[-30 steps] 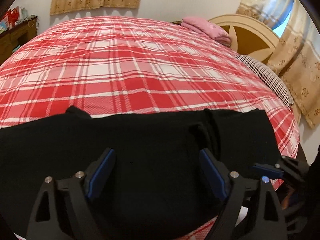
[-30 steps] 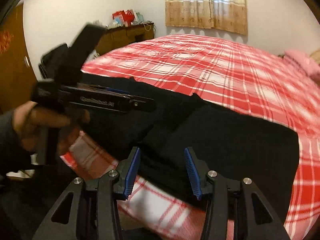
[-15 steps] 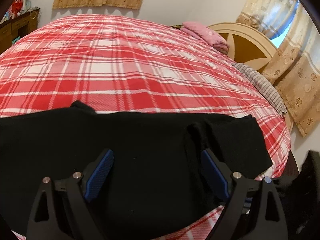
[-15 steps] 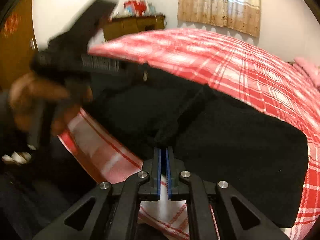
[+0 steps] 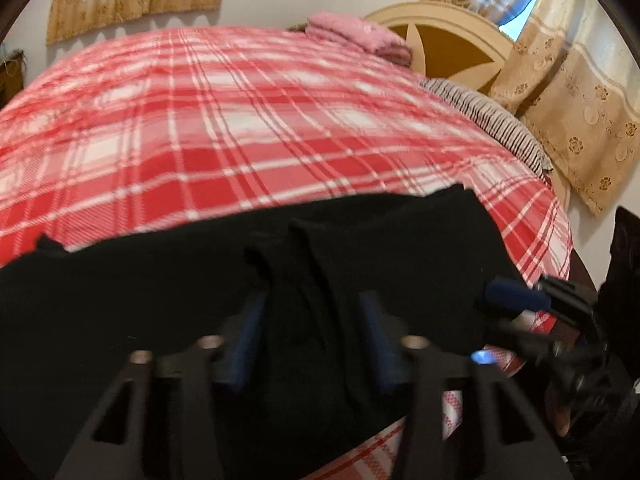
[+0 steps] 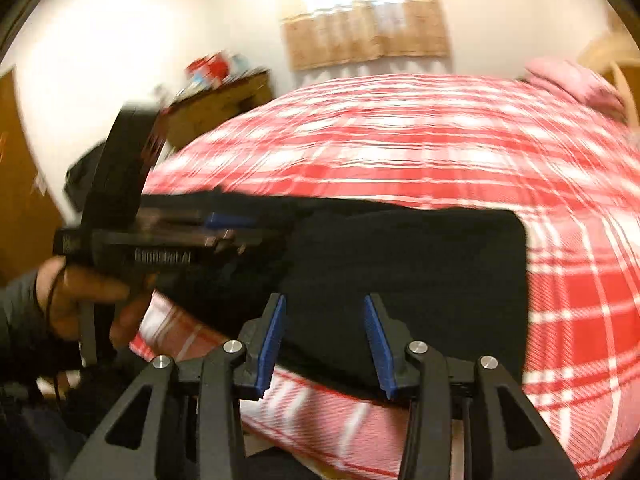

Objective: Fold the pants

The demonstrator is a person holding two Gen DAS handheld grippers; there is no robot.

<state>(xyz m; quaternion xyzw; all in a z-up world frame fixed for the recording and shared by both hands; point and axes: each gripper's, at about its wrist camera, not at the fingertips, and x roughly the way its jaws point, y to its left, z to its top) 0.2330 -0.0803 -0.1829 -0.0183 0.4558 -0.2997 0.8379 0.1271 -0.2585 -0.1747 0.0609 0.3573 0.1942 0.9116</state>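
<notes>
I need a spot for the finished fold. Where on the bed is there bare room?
Bare plaid bedspread lies beyond the black pants, up to the pink bedding and striped pillow. The near edge is crowded: pants, left gripper, right gripper.

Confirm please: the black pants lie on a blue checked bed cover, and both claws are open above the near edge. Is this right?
Not quite. The bed cover is red and white checked, not blue, as the right wrist view shows. The rest holds: the black pants lie on it, and the left claw and right claw are open.
</notes>
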